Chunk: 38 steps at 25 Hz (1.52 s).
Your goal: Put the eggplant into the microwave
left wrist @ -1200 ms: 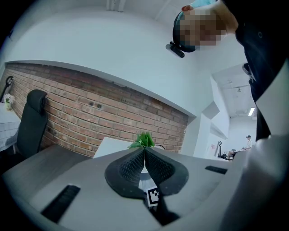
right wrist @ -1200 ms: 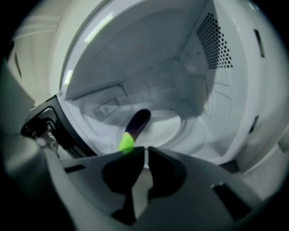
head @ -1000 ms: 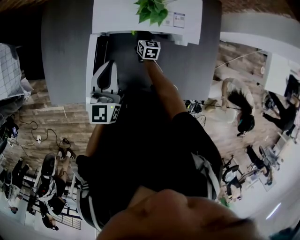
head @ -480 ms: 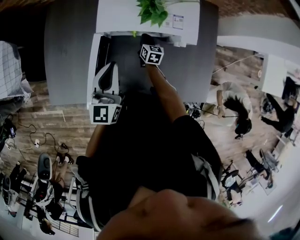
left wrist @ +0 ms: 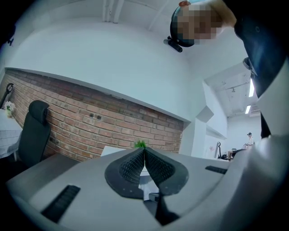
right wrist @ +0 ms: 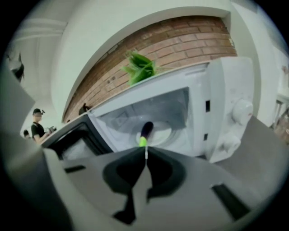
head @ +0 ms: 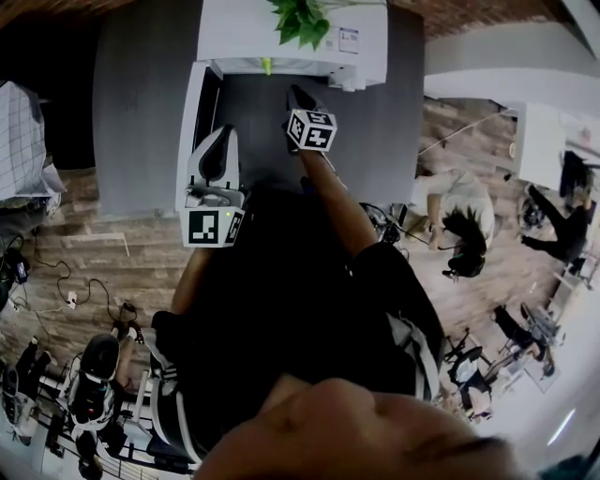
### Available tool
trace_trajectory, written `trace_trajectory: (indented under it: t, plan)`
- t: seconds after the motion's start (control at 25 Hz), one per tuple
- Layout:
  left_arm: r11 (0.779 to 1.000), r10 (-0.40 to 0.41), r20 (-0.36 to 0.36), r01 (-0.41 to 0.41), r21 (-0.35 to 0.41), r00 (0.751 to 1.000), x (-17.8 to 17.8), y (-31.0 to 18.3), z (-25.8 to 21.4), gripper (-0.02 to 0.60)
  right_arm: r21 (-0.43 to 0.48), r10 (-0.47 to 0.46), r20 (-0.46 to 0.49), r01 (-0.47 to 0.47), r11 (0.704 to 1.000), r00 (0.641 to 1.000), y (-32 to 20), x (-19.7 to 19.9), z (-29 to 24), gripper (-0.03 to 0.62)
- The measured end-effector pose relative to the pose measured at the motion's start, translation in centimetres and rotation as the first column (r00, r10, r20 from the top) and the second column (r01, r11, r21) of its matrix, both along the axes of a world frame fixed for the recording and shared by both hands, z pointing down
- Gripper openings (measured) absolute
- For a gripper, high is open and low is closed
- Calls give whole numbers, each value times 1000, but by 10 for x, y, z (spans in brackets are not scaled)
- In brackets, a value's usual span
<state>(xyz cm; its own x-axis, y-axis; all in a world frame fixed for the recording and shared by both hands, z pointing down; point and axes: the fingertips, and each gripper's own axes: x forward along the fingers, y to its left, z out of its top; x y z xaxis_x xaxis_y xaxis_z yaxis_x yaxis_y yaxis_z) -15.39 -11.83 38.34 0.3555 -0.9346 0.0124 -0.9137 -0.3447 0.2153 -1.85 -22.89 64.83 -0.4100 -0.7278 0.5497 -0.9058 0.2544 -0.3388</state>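
Observation:
A dark purple eggplant [right wrist: 146,130] with a green stem lies on the turntable inside the white microwave [right wrist: 226,103], whose door [right wrist: 67,140] hangs open to the left. My right gripper [right wrist: 145,152] is shut and empty, its tips just in front of the stem and clear of it. In the head view the right gripper [head: 298,96] hovers before the microwave [head: 366,42] opening. My left gripper [head: 219,139] stays beside the open door [head: 195,112]. In its own view the left gripper [left wrist: 144,150] is shut with nothing between its pads.
A green plant [head: 302,19] stands on top of the microwave, in front of a brick wall [left wrist: 90,122]. The microwave's knobs [right wrist: 241,110] are on its right panel. The microwave sits on a grey table [head: 141,112]. Other people move about on the wooden floor [head: 469,234] at the right.
My right gripper has drawn back from the microwave opening toward the person. The left gripper has barely shifted.

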Motion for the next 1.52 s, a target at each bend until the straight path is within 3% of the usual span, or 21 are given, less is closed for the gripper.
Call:
trace_trajectory:
  t: [0.36, 0.8, 1.52]
  plan:
    - [998, 27, 12, -28, 47, 1000, 8, 18, -11, 40, 119, -4, 19, 2, 993, 1000, 36, 20, -75, 38]
    - [998, 39, 31, -40, 51, 999, 14, 22, -6, 39, 274, -28, -1, 27, 961, 1000, 85, 40, -158, 38]
    - [998, 57, 45, -58, 30, 997, 24, 12, 8, 38, 339, -52, 7, 47, 940, 999, 129, 33, -198, 38]
